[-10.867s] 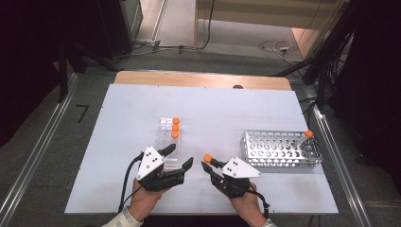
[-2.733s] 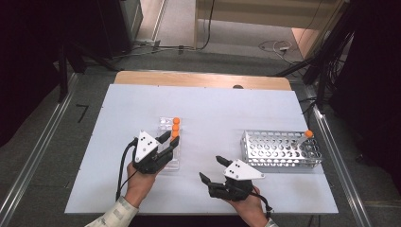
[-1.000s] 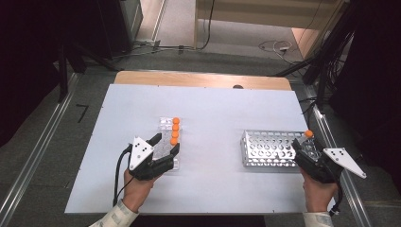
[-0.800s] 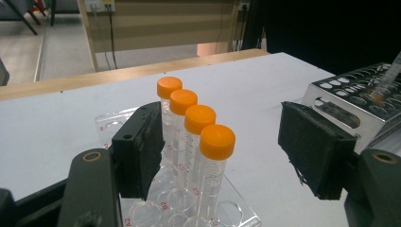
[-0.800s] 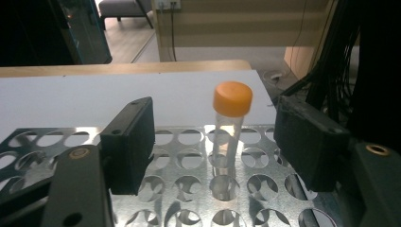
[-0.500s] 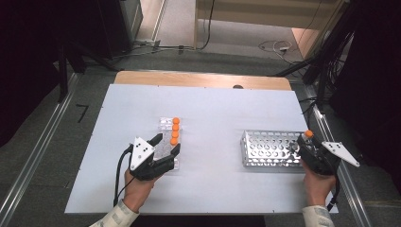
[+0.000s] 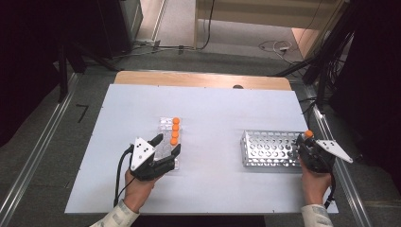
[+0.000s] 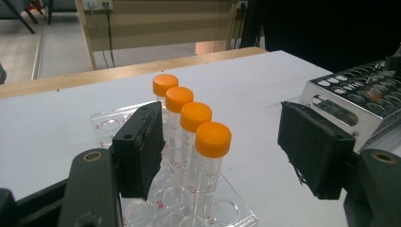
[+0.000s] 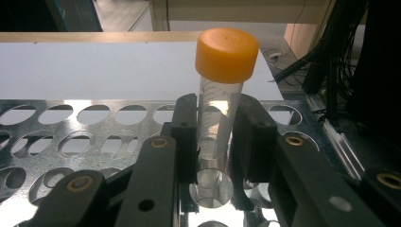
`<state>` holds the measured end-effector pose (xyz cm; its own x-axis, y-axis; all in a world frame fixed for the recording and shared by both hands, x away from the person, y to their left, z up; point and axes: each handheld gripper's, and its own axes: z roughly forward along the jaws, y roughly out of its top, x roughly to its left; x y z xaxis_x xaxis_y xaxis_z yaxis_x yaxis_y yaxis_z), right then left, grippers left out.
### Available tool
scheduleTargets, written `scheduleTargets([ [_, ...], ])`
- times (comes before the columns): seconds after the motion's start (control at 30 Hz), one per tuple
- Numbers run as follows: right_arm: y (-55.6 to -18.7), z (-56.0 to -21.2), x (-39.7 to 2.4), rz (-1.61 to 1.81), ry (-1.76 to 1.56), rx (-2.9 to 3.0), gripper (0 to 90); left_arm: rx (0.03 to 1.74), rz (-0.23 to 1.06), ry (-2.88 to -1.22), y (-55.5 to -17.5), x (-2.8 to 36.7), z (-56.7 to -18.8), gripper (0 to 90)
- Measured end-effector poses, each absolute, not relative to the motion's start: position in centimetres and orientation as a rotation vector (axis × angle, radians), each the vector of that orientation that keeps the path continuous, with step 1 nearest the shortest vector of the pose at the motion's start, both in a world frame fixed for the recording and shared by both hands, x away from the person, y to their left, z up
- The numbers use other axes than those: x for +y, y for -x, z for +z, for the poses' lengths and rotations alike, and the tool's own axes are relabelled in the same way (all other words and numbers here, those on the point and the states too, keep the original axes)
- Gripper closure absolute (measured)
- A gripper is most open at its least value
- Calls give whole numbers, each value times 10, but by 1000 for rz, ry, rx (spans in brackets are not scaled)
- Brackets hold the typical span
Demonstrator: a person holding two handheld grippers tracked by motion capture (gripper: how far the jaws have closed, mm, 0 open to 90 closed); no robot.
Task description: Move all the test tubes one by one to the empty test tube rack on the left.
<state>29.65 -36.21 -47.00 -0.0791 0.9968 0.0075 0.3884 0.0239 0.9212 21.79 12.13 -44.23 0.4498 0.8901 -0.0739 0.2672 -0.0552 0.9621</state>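
Left gripper (image 7: pixel 166 145) first: we hold it at the near left of the white table (image 7: pixel 213 109), its jaws well apart and gripping nothing, set to either side of the near end of a clear plastic rack (image 7: pixel 166 124). Four clear tubes with orange caps (image 8: pixel 189 117) stand upright in one row in that rack. From above, the hand and gripper body cover the rack's near end, and in the left gripper view the frame's bottom edge cuts it off.

Moving right, a perforated metal rack (image 7: pixel 269 147) sits near the table's right edge. At its far right corner our right gripper (image 9: pixel 215 142) has just been closing, and its pads now press both sides of a single orange-capped tube (image 9: pixel 221 99). That tube leans slightly, its lower end at a hole. We cannot tell how deep it sits, since the jaws hide its lower part.
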Motion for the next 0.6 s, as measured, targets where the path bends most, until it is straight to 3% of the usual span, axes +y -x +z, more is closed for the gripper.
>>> scheduleTargets([
  [0.6, -274, -434, -361, 1140, -1369, 1435, 717, 1034, 691, -1592, -218, 120, -443, 268],
])
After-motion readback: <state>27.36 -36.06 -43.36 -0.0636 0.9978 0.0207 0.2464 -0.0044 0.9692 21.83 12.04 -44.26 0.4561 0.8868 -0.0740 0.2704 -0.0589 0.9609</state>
